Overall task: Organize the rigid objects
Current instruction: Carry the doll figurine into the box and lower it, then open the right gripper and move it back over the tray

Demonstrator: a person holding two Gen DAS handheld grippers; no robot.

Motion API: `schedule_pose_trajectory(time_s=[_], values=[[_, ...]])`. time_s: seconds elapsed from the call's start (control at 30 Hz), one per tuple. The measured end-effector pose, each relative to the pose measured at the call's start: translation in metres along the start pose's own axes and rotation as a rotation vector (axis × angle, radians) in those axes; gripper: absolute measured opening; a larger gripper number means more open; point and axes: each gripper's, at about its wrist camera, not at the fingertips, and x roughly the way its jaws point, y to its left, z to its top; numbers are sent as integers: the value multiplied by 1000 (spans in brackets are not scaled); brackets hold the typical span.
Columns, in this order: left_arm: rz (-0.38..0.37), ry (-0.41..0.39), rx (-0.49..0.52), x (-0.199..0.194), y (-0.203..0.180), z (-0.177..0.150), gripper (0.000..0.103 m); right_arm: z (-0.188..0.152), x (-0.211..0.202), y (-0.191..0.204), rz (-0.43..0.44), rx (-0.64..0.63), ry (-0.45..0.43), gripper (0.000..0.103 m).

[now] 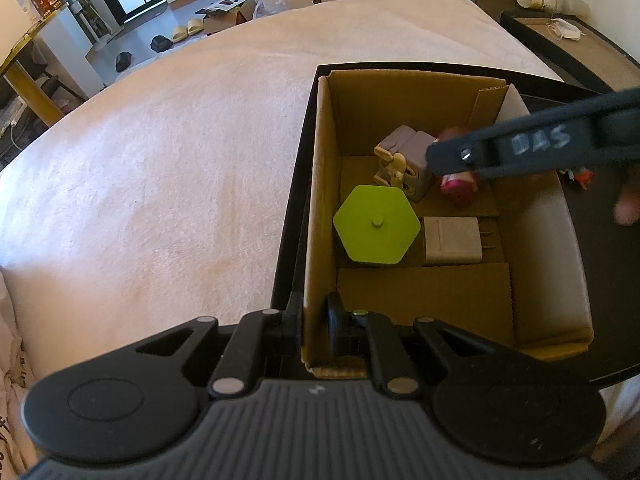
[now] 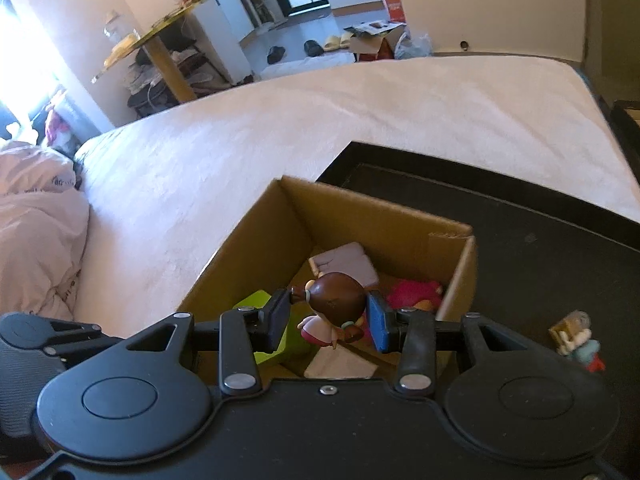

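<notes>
Blown-out window glare (image 2: 24, 52) at left, strong fisheye bending at edges, mild motion blur.

A wide bed with a pale pink fuzzy blanket (image 1: 160, 168) fills the room. Beyond its far edge, yellow slippers (image 1: 188, 29) and an open cardboard carton (image 1: 224, 16) lie on the floor. A rumpled duvet (image 2: 36, 216) sits on the bed's left side.

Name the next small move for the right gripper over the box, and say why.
Probably lower a little and open. The right gripper holds the brown-haired doll above the cardboard box, over the gap between the green hexagon and the pink toy, while the left gripper grips the box wall.
</notes>
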Motion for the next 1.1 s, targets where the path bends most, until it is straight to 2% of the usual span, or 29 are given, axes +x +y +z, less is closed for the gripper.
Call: schedule_pose_trajectory(time_s=[0.27, 0.47, 0.77, 1.1], values=[[1, -2, -2, -1, 0, 1, 11, -3, 8, -2, 12, 40, -25, 43], [5, -1, -1, -2, -2, 2, 11, 1, -9, -13, 39, 91, -48, 43], [13, 0, 4, -1, -3, 3, 11, 6, -39, -28, 1, 116, -23, 48], [24, 3, 12, -2, -5, 4, 11, 5, -63, -37, 10, 87, -36, 53]])
